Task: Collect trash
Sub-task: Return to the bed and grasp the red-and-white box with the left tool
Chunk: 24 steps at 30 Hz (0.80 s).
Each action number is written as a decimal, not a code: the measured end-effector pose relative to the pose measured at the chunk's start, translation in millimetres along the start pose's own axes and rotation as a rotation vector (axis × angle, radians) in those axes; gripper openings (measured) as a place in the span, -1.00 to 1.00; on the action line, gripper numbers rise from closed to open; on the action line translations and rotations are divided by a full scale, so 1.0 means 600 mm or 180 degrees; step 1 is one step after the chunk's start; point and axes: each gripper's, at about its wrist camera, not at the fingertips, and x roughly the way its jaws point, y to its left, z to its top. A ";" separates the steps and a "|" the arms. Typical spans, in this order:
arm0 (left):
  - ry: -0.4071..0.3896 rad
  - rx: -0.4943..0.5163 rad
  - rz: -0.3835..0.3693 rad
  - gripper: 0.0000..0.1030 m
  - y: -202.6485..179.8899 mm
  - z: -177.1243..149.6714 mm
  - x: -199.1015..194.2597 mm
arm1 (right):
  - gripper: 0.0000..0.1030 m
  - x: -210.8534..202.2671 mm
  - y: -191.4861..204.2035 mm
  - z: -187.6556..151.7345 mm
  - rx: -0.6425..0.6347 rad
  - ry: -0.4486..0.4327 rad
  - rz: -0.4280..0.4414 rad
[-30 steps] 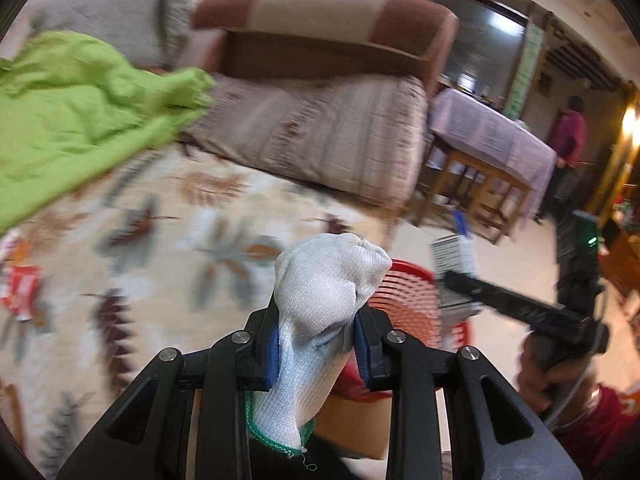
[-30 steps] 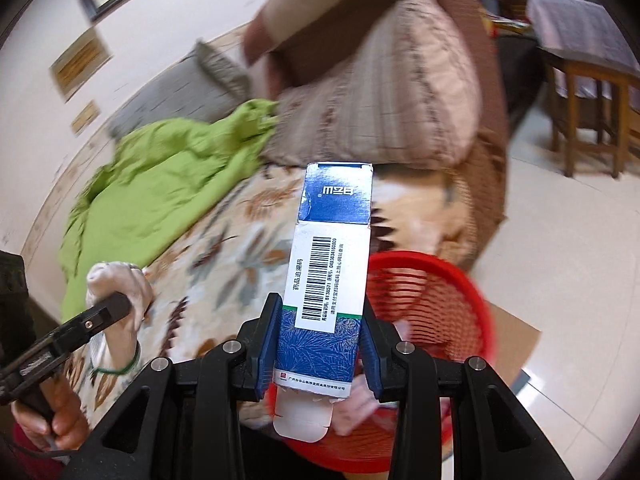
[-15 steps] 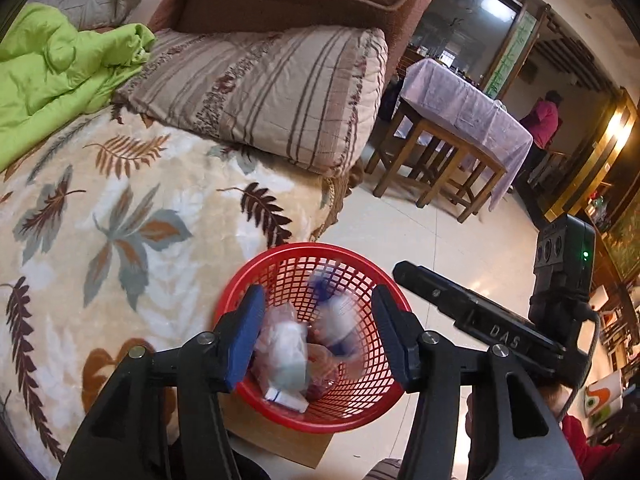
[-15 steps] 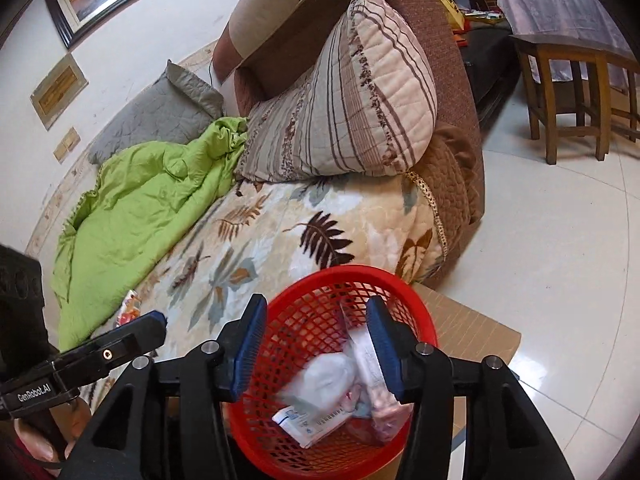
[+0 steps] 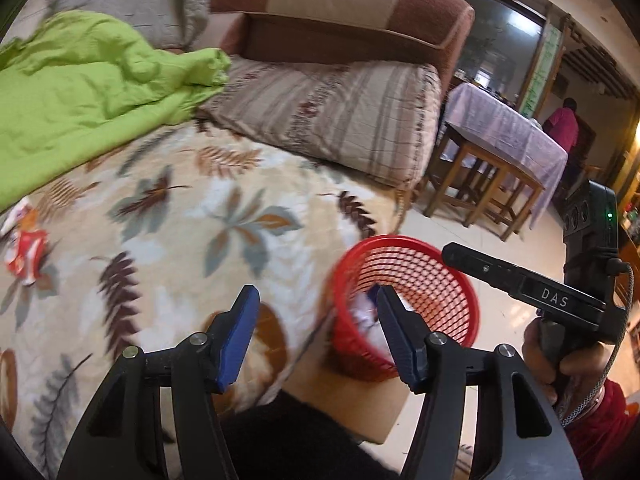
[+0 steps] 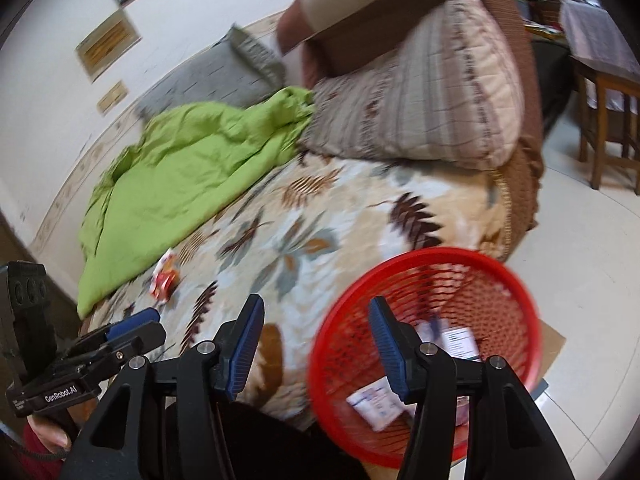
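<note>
Over the leaf-print blanket [image 5: 168, 216] both grippers hang with jaws spread wide and nothing between them. The left gripper [image 5: 316, 324] points forward across the blanket toward the striped pillow [image 5: 340, 120], its right finger overlapping the near rim of the red basket [image 5: 404, 300]; the basket sits on a piece of cardboard [image 5: 352, 408] at the blanket's edge, so most of it lies just right of the jaws. The right gripper [image 6: 316, 332] is tilted down likewise, its right finger in front of the basket [image 6: 424, 356], which fills the space to the right of and below the jaws. Inside the mesh lie a white box with a printed label [image 6: 376, 404] and another labelled box [image 6: 460, 344] (both blurred, so the print is unreadable). A red-and-white wrapper [image 6: 164, 280] lies on the blanket, ahead of and left of the right jaws, near the edge of the green quilt [image 6: 188, 176]; from the left wrist the same wrapper [image 5: 26, 252] sits far left of the jaws. The hand [image 5: 560, 356] holding the right gripper shows at the right edge of the left view, fingers wrapped round the handle, a red sleeve [image 5: 600, 432] below it. Half a second ago both pairs of jaws framed the basket squarely from above; now each view has swung left, so the basket has slid right and the wrapper has come into sight. A second ago the left jaws clamped a white glove and the right a blue-and-white box; both are empty now.
</note>
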 end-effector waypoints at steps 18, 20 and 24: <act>-0.0187 -0.0932 0.0973 0.19 0.289 -0.124 -0.146 | 0.14 0.133 0.235 -0.044 -0.0871 0.0598 0.0522; -0.0225 -0.1061 0.1068 0.19 0.323 -0.132 -0.155 | 0.22 0.148 0.261 -0.046 -0.0981 0.0652 0.0569; -0.0295 -0.1359 0.1295 0.19 0.402 -0.142 -0.162 | 0.33 0.195 0.321 -0.047 -0.1160 0.0837 0.0675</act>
